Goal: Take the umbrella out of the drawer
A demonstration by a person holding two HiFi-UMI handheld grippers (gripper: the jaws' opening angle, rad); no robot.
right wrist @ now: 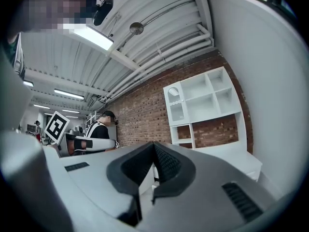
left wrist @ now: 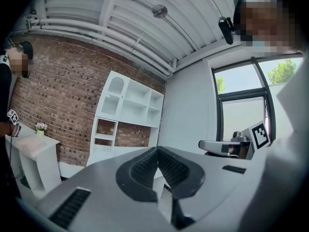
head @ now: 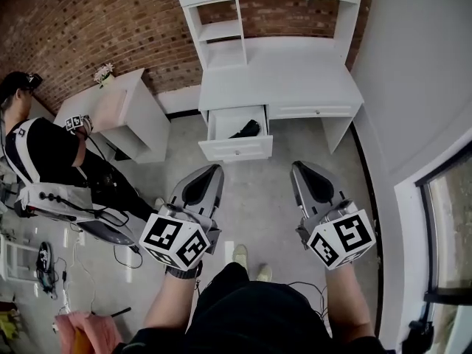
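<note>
Head view puts the black umbrella [head: 247,130] in the open white drawer [head: 234,150], upper centre of frame, well apart from us. Left gripper [head: 214,169] and right gripper [head: 298,167] hold their jaws clenched on nothing. We judge we're at the approach; next we must close in and part the jaws.

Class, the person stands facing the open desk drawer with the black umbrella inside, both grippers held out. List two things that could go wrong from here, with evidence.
1. The left gripper and the right gripper both have their jaws together; reaching in like that would likely push the umbrella rather than grasp it.
2. The umbrella lies at the back right of the drawer, close to the desk, so a gripper could knock the desk's edge.
</note>
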